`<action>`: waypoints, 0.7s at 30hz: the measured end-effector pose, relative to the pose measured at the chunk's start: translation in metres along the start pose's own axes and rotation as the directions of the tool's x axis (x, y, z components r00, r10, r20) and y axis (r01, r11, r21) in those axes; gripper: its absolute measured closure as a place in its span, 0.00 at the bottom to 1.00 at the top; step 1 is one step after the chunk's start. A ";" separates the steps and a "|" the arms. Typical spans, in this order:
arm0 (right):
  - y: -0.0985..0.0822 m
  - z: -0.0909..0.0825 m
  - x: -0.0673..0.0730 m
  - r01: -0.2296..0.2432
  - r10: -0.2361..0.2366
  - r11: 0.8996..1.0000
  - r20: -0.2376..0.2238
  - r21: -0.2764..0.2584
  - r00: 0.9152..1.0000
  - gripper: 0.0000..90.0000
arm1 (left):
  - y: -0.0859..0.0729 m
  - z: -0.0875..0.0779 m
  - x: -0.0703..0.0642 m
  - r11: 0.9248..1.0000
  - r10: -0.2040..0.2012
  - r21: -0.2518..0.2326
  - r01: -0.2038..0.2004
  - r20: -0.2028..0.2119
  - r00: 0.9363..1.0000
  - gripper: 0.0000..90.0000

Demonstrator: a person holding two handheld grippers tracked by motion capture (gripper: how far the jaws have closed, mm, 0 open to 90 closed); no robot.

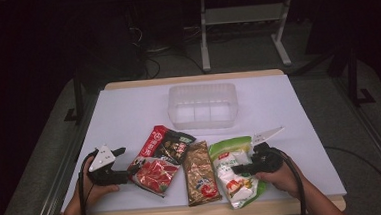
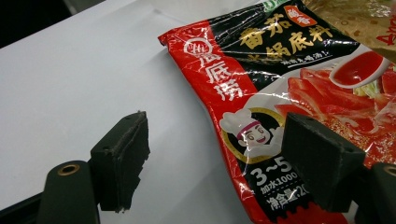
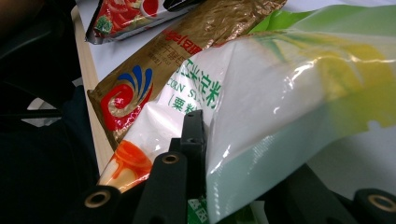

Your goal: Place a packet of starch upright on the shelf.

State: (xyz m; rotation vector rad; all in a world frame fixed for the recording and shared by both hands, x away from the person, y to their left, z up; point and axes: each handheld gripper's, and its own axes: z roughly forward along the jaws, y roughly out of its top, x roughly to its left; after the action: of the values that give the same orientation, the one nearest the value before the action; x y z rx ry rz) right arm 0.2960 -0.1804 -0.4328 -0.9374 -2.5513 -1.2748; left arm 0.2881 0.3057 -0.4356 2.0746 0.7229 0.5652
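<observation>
Lower right of the high view, our right claw [image 1: 238,168] pinches the green-white pouch [image 1: 232,172]; left claw [image 1: 127,171] wide beside the red packet [image 1: 155,176]; the clear bin [image 1: 202,106] awaits all

White table [image 1: 128,111] bears 1 clear tub [image 1: 203,105] and 4 packets [image 1: 201,173].

Four packets on my white table [image 1: 128,111]

I see a red-and-black packet [image 1: 163,144] with gold lettering and a cartoon chef, a clear-fronted red packet [image 1: 155,176], a gold-brown packet [image 1: 200,172] with a red, blue and white swirl, a green-and-white packet [image 1: 235,177] with orange and yellow patches, and a translucent white bin [image 1: 203,105].
</observation>
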 end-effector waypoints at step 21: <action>0.004 -0.013 0.020 0.092 -0.088 0.995 0.070 -0.050 0.994 0.93 | 0.001 -0.004 0.001 0.999 -0.025 -0.027 0.025 -0.001 1.000 0.25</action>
State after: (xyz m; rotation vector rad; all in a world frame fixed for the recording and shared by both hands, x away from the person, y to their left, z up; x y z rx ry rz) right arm 0.2805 -0.1793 -0.4148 -0.8999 -2.6515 -1.3644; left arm 0.2866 0.3084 -0.4322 2.0380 0.7374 0.5594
